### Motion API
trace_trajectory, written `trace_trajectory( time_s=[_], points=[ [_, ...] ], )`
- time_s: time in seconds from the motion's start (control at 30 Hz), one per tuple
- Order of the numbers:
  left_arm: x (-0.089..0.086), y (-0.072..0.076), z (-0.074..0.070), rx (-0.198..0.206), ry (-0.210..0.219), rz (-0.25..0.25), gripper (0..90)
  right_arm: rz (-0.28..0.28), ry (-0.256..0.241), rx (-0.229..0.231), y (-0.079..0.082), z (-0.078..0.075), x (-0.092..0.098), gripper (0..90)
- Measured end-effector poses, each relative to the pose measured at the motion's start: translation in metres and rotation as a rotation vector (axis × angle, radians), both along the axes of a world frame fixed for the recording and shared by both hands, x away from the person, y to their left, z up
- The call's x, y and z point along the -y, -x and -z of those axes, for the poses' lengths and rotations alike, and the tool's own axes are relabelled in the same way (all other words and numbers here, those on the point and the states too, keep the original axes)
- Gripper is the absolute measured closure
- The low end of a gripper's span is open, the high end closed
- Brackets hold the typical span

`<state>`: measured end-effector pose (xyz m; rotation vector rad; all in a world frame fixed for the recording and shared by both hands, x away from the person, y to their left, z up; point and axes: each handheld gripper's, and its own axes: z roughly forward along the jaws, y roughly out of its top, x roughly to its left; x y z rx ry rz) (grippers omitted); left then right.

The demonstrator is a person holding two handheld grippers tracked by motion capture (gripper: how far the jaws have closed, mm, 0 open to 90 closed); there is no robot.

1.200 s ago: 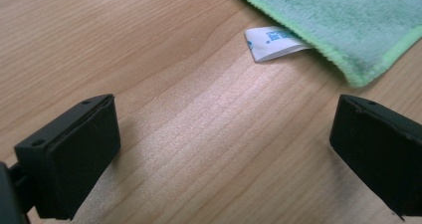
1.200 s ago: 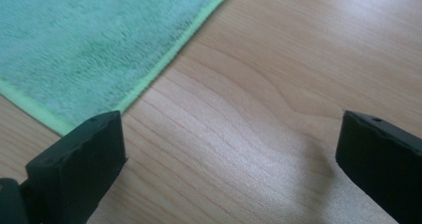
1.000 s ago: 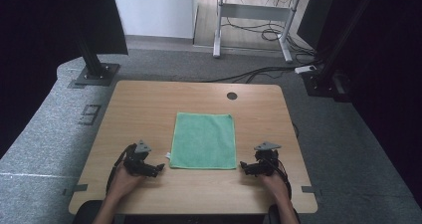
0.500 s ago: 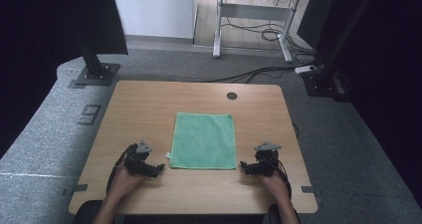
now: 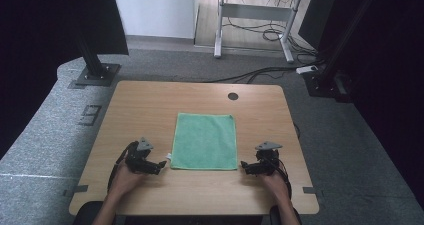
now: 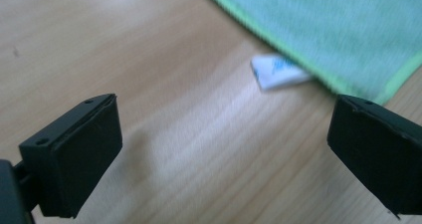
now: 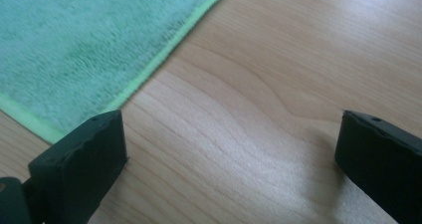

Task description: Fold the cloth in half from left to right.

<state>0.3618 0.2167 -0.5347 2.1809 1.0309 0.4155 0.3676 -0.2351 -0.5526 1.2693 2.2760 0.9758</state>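
Two hand-held grippers, left hand-held gripper [image 5: 161,164] and right hand-held gripper [image 5: 244,165], sit spread at the near corners of the flat green microfibre cloth [image 5: 205,140] on the wooden worktop [image 5: 150,100]. Closing too shallow might pinch only the white label [image 6: 276,70], or just drag the hem.

- A wooden table [image 5: 150,110] is stretching ahead of and beneath both sets of jaws.
- A desk frame [image 5: 255,15] is standing far beyond the jaws.
- Cables [image 5: 260,75] are trailing across the grey floor [image 5: 50,125] beyond them.
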Motion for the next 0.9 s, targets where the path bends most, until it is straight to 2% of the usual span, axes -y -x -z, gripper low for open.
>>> trace_trajectory(
  time_s=[0.07, 0.17, 0.3, 0.37, 0.47, 0.5, 0.7, 0.8, 0.9],
  points=[
    [0.005, -0.005, -0.006, 0.025, 0.019, -0.011, 1.4, 0.003, -0.019, 0.021, -0.001, -0.006, -0.003, 0.2],
    [0.011, -0.009, -0.008, 0.037, 0.034, -0.011, 2.1, 0.002, -0.031, 0.028, -0.003, -0.009, -0.006, 0.3],
    [0.029, -0.015, -0.006, 0.049, 0.010, 0.006, 2.5, -0.002, -0.035, 0.026, -0.010, -0.012, -0.018, 0.3],
    [0.032, -0.016, -0.005, 0.052, 0.006, 0.006, 2.5, -0.004, -0.034, 0.026, -0.011, -0.013, -0.020, 0.5],
    [0.037, -0.018, -0.002, 0.049, -0.009, 0.012, 2.5, -0.003, -0.028, 0.028, -0.015, -0.013, -0.027, 0.8],
    [0.038, -0.018, 0.000, 0.050, -0.026, 0.010, 2.6, -0.005, -0.023, 0.026, -0.016, -0.012, -0.028, 0.8],
    [0.035, -0.020, 0.006, 0.035, -0.044, -0.007, 2.7, -0.006, 0.002, 0.002, -0.016, -0.007, -0.030, 1.0],
    [0.036, -0.021, 0.011, 0.025, -0.066, -0.013, 2.8, -0.011, 0.006, -0.009, -0.015, -0.005, -0.031, 1.0],
    [0.035, -0.021, 0.012, 0.014, -0.060, -0.020, 2.7, -0.018, 0.025, -0.024, -0.013, -0.002, -0.033, 1.0]
  ],
)
